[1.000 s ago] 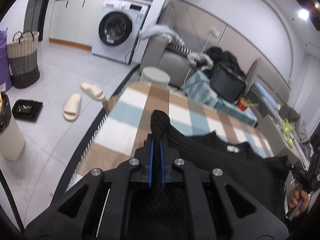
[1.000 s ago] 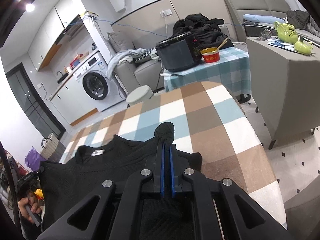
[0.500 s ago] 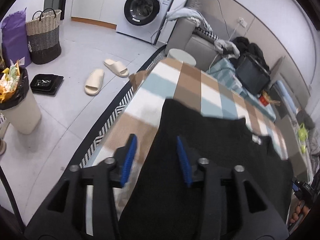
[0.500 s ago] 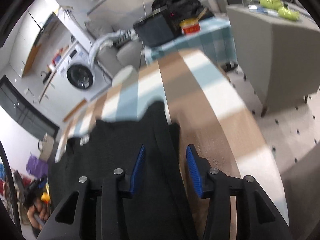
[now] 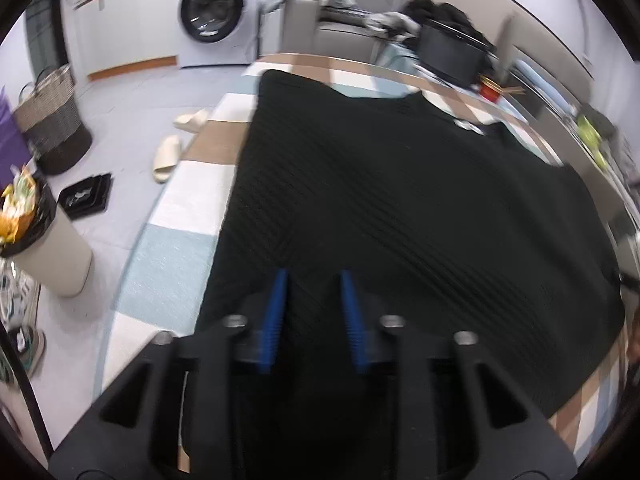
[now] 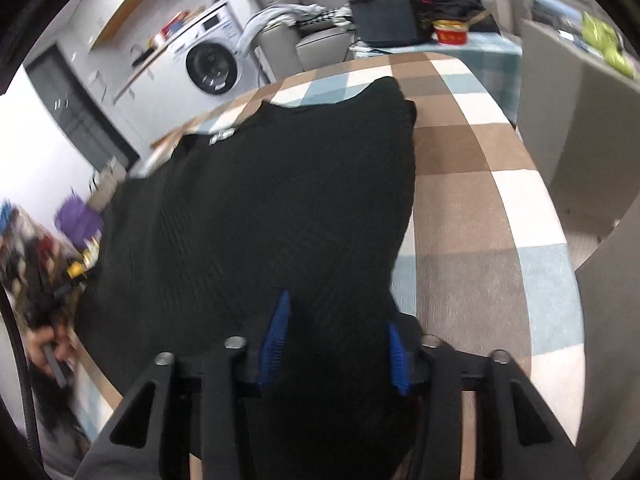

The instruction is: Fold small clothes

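A black ribbed knit top [image 5: 400,208] lies spread flat on the checked tablecloth [image 5: 188,204], neckline and white label at the far side. It also shows in the right wrist view [image 6: 256,208]. My left gripper [image 5: 312,284] is open, its blue pads over the near left hem, holding nothing. My right gripper [image 6: 336,308] is open, wider, over the near right hem, holding nothing. The cloth under both gripper bodies is hidden.
The checked table [image 6: 480,184] has its edge at the right. On the floor to the left are a bin [image 5: 44,236], slippers [image 5: 168,156], a basket [image 5: 52,120] and a washing machine [image 5: 212,12]. A black box [image 6: 384,20] and red bowl [image 6: 450,32] stand beyond.
Both grippers were shut on the top's shoulders a second ago. They have opened, let the top go flat, and drawn back toward the near hem.
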A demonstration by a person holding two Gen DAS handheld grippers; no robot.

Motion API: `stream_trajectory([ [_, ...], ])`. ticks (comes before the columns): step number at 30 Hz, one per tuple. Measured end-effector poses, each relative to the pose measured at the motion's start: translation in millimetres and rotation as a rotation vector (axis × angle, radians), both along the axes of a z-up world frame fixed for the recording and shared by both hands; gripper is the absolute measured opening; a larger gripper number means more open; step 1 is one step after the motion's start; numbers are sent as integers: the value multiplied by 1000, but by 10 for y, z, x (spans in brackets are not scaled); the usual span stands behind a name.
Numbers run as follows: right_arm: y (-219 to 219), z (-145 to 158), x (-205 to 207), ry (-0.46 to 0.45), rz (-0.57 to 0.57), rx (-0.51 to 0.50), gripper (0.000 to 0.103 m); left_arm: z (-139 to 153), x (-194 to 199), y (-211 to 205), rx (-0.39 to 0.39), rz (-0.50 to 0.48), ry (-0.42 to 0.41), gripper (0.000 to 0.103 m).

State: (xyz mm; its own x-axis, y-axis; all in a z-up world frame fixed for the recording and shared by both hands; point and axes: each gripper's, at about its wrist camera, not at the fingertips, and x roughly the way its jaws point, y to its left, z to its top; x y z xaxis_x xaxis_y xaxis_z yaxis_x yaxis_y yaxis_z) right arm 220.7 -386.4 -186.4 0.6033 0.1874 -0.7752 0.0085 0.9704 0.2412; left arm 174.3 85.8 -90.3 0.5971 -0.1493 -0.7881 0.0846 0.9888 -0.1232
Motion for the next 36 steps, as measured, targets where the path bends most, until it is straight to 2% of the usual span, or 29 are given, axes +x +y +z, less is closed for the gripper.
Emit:
stream_trajectory([
  [1, 9, -3, -27, 1, 1, -8, 28, 5, -59, -25, 13, -1, -6, 23],
  [4, 9, -8, -121, 17, 6, -14, 24, 17, -236, -45, 14, -3, -7, 22],
  [10, 45, -10, -421, 42, 29, -41, 24, 64, -694, 23, 4, -24, 5, 23],
  [13, 10, 17, -473, 57, 21, -23, 29, 87, -864, 106, -5, -8, 11, 35],
  [14, -13, 24, -467, 60, 14, -24, 31, 85, -893, 130, -3, 4, 14, 47],
  [15, -34, 36, -480, 65, 7, -22, 31, 86, -924, 169, -3, 20, 20, 52],
  [19, -77, 116, -622, 48, -26, -36, 31, 131, -1001, 323, -39, 37, 11, 52],
  [21, -106, 181, -609, 52, -56, -40, 35, 184, -1014, 401, -49, 60, 8, 52],
  [24, -134, 392, -700, 26, -89, -50, 39, 310, -914, 457, -84, 85, 15, 52],
  [28, -100, 794, -887, -60, -91, -103, 42, 585, -902, 478, -107, 76, -55, 52],
  [30, -63, 1009, -963, -102, -80, -114, 45, 723, -911, 493, -111, 74, -89, 56],
  [36, 203, 1498, -1125, -166, -2, -126, 48, 967, -899, 527, -116, 74, -128, 56],
])
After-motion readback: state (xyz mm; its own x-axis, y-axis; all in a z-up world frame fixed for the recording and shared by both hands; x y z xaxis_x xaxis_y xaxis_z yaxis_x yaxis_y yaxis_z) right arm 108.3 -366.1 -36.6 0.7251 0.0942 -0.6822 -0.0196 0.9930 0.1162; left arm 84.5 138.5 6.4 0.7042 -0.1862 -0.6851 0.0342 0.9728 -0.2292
